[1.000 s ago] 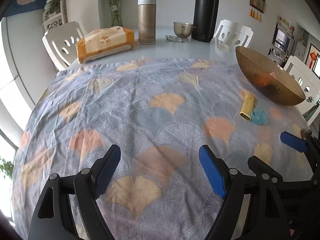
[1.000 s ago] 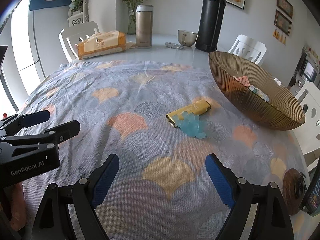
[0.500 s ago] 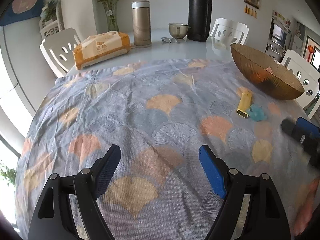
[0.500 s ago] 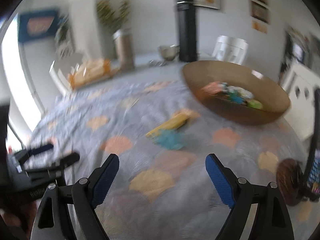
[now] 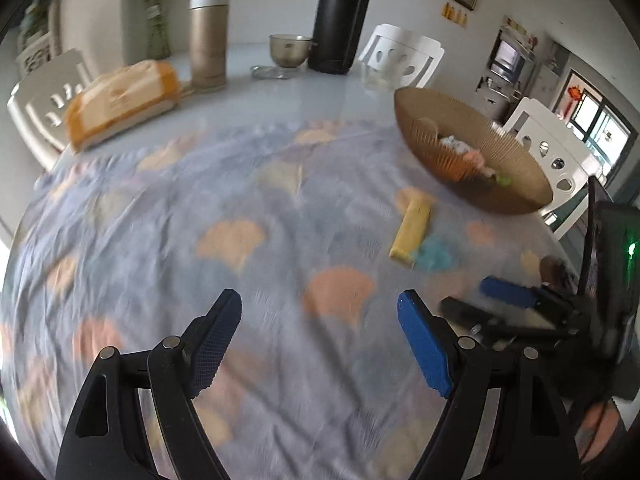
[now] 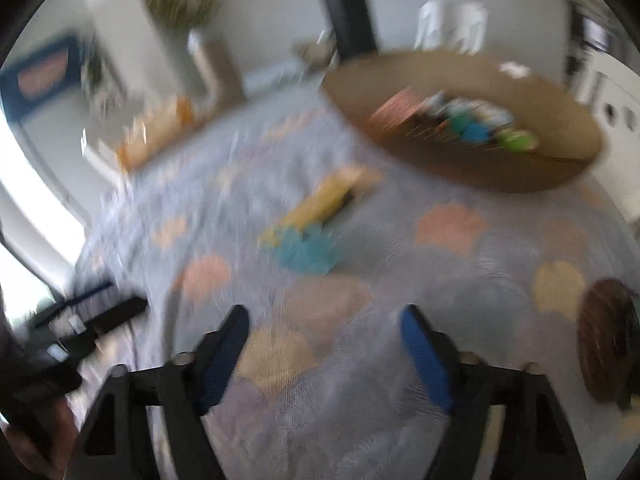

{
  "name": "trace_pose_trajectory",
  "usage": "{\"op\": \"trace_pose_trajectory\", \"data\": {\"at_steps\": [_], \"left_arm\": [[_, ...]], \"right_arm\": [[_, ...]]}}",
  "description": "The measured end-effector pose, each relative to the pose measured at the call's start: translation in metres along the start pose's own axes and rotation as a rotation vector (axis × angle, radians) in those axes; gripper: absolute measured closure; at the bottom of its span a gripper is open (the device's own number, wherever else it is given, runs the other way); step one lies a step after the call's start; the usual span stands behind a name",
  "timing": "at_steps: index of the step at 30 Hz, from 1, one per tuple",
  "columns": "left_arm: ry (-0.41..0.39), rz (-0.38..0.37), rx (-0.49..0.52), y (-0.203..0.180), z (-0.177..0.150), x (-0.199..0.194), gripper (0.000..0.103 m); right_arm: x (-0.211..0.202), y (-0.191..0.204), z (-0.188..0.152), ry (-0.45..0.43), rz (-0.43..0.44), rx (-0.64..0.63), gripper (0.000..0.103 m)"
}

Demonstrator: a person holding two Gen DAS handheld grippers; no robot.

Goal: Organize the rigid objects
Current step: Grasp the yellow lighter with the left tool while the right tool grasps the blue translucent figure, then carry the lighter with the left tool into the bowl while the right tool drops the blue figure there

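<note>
A yellow bar-shaped object [image 5: 412, 230] lies on the patterned tablecloth, with a small light-blue object [image 5: 436, 255] touching its near end. Both show blurred in the right wrist view, the yellow object [image 6: 320, 206] and the blue object [image 6: 306, 250]. A brown ribbed bowl [image 5: 516, 196] beyond them holds several small items; it also shows in the right wrist view [image 6: 480, 176]. My left gripper [image 5: 320, 340] is open and empty above the cloth. My right gripper [image 6: 326, 354] is open and empty, near the two objects, and shows in the left wrist view [image 5: 484, 300].
At the table's far side stand a tissue pack [image 5: 120, 100], a gold flask [image 5: 208, 40], a small metal bowl [image 5: 290, 50] and a tall black flask [image 5: 340, 16]. White chairs [image 5: 404, 54] surround the table. A brown round thing [image 6: 604, 340] lies at the cloth's right edge.
Both grippers moved forward and right toward the yellow and blue objects, which now look nearer. The bowl's inside has come into view. Both grippers stayed open.
</note>
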State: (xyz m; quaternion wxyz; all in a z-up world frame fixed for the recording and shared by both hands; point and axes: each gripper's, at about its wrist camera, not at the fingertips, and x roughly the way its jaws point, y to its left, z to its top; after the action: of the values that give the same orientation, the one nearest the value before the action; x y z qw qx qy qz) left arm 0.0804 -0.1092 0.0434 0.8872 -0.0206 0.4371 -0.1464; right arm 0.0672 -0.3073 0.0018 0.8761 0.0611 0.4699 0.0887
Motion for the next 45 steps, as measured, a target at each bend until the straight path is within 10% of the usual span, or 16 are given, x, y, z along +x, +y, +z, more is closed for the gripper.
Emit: {"op": "trace_pose_trajectory", "data": {"at_steps": [5,8,19,24,26,28,45], "left_arm": [[-0.007,0.016,0.048,-0.01,0.023,0.017,0.024],[0.004,-0.007,0.059,-0.015,0.03,0.029,0.024],[0.105,-0.073,0.201,-0.06,0.04,0.085,0.028],[0.091,-0.028,0.284,-0.079,0.038,0.094,0.05],[0.082,-0.055,0.297,-0.081,0.037,0.091,0.08],[0.068,-0.033,0.311,-0.083,0.033,0.088,0.081],[0.01,0.082,-0.028,0.014,-0.051,-0.001,0.082]], "right_arm": [[0.008,0.007,0.022,-0.033,-0.057,-0.069,0.042],[0.012,0.005,0.023,-0.049,-0.005,-0.078,0.072],[-0.016,-0.042,0.014,-0.172,-0.078,0.1,0.072],[-0.014,-0.035,0.017,-0.179,-0.114,0.081,0.072],[-0.014,-0.031,0.017,-0.186,-0.135,0.058,0.072],[-0.01,-0.027,0.018,-0.181,-0.142,0.041,0.072],[-0.017,-0.007,0.011,-0.184,0.086,-0.074,0.073]]}}
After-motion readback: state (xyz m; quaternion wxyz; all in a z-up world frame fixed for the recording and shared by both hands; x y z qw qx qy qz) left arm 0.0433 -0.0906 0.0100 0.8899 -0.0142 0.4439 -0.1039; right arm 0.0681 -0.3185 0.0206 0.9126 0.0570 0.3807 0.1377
